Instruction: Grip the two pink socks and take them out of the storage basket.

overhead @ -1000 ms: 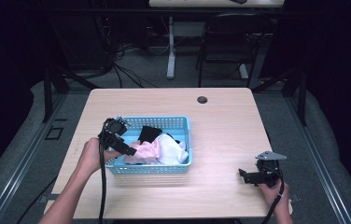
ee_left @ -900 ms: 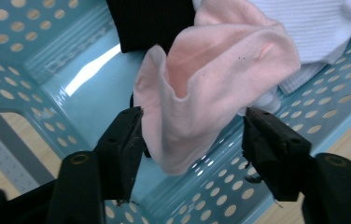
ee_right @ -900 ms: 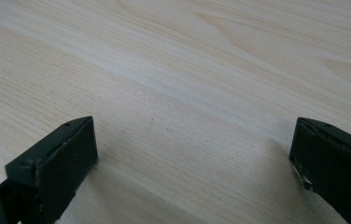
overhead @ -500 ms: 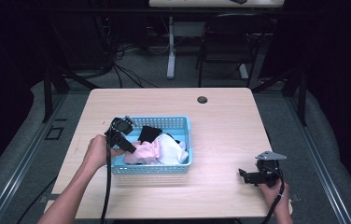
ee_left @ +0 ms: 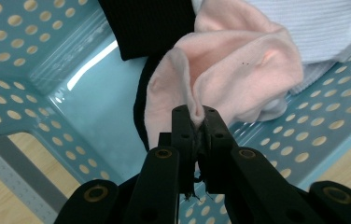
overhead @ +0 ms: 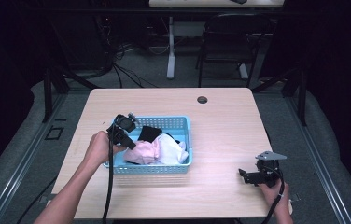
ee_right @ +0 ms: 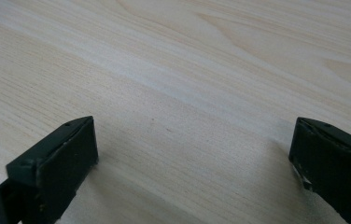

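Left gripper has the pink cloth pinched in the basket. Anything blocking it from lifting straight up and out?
Nothing visible does. The left gripper is shut on a fold of the pink cloth, which lies atop the black cloth and beside the white cloth; the blue basket is open-topped.

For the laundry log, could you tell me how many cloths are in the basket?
3 visible: a pink cloth pinched by the left gripper, a black cloth behind it, and a white cloth beside it. More may lie underneath.

Pink cloth [ee_left: 239,60] hides most of the black garment [ee_left: 138,105].
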{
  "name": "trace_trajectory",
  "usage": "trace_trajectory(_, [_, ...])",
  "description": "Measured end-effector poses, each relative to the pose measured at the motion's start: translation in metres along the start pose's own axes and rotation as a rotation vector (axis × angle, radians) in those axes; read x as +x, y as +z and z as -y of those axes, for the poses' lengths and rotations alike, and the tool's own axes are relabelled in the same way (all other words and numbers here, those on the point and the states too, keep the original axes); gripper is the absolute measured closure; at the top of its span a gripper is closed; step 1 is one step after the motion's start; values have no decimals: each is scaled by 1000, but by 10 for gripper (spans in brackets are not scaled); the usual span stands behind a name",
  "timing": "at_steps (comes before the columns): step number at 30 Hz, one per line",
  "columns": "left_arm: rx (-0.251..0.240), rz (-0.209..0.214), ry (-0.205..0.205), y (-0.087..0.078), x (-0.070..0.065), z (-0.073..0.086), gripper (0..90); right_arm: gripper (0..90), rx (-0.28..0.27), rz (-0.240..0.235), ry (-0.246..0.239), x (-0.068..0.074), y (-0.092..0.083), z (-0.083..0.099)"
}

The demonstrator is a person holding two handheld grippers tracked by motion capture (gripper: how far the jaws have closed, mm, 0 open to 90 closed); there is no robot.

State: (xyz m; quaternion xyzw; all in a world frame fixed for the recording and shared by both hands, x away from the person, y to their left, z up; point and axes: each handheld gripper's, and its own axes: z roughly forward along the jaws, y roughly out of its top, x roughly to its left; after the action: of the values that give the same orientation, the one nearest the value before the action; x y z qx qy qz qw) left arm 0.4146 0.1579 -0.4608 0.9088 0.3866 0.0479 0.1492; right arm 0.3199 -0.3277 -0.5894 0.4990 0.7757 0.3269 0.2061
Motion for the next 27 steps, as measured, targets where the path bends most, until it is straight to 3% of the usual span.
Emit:
trace_trajectory(15, [36,-13,11,-5,1,-1,818,6,0,0,0,0,0,0])
trace_trajectory(27, [36,-22,11,-15,5,2,854,6,0,0,0,0,0,0])
